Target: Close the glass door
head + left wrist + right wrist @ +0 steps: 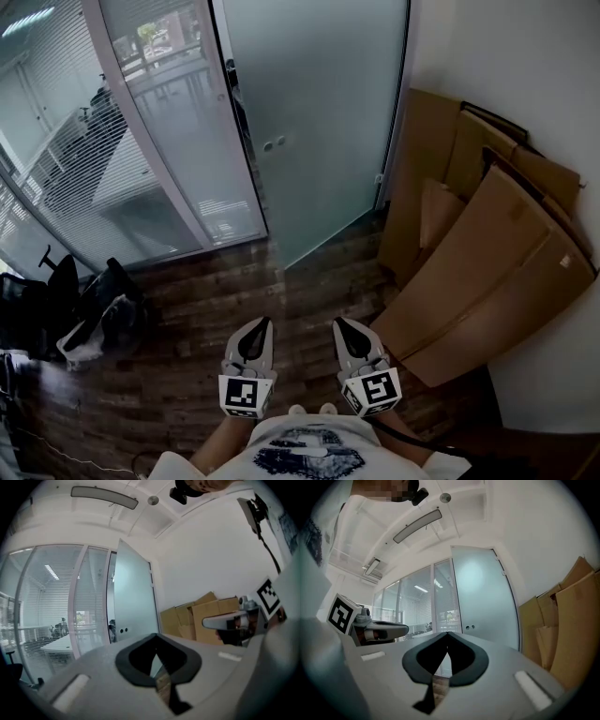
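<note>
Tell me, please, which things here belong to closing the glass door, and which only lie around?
For the job: glass door, standing open; left gripper, shut, empty; right gripper, shut, empty.
Lying about: flattened cardboard against the wall; dark bundle on the floor.

Flat brown cardboard [487,253] leans on the white wall [534,84], with many sheets stacked one over another. Its bottom edge rests on the dark wood floor [309,291]. Far left of the cardboard stands a glass wall [164,131] with white blinds [66,159] behind it. Low down, well left of the cardboard, a black chair [58,277] stands by a dark bag [111,300]. High above the cardboard, 1 long light [104,497] sits on the ceiling, with 1 small round thing [153,500] near it.
</note>
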Available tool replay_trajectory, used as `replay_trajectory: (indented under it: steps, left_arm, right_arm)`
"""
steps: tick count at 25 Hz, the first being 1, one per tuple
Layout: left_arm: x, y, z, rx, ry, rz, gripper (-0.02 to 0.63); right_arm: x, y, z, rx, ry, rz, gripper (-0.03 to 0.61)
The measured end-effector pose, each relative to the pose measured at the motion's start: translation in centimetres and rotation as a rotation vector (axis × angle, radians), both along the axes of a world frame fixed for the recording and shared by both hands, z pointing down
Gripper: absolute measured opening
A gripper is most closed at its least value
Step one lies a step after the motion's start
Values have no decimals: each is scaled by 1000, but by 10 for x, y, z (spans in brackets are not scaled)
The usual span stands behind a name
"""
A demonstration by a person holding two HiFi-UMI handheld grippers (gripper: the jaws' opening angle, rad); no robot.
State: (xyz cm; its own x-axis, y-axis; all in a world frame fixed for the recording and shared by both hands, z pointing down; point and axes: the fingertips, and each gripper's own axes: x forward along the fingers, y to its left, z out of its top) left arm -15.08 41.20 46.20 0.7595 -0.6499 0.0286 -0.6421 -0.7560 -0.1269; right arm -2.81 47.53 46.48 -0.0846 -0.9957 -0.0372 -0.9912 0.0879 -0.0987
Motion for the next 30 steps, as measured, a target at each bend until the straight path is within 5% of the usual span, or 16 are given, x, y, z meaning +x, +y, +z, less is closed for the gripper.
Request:
replay_trajectory:
  steps: [15,30]
  left_arm:
    - [19,22,-4,37,1,-55,0]
    - [40,-92,14,1,16,-45,0]
  right_arm:
    - [28,11,15,-11,-43,-46,8]
    - [44,-94,31,-62,0,-58,8]
